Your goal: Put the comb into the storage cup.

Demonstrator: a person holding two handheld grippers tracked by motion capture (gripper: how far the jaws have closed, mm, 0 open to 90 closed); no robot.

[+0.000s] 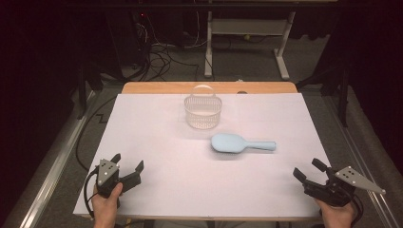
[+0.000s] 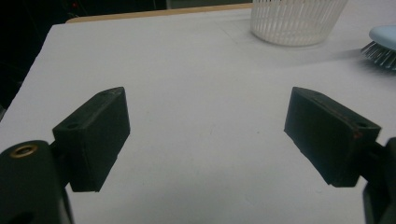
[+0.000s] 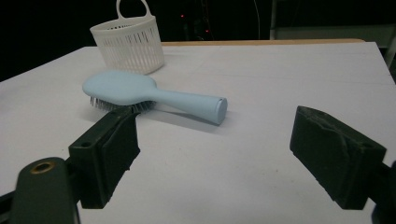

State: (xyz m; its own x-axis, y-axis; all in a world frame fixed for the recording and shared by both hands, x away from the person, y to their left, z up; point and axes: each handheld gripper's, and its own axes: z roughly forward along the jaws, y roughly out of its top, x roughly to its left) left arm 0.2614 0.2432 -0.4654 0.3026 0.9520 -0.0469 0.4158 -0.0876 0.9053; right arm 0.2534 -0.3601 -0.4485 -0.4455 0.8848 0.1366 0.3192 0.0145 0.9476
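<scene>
Resting near the table's front corners, left tool [image 1: 128, 167] and right tool [image 1: 308, 172] gape, released

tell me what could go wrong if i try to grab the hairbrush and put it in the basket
The hairbrush lies bristles down, so its smooth rounded handle may slip or roll between the jaws of the right hand-held gripper.
The white slotted basket looks light and may slide or tip when nudged.
Its upright handle may block the opening.

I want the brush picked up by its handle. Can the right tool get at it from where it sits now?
Probably yes. The right tool is open, and the hairbrush lies bristles down with its handle end pointing toward that side. Only bare white table cover lies between them; the basket stands behind the brush.
</scene>
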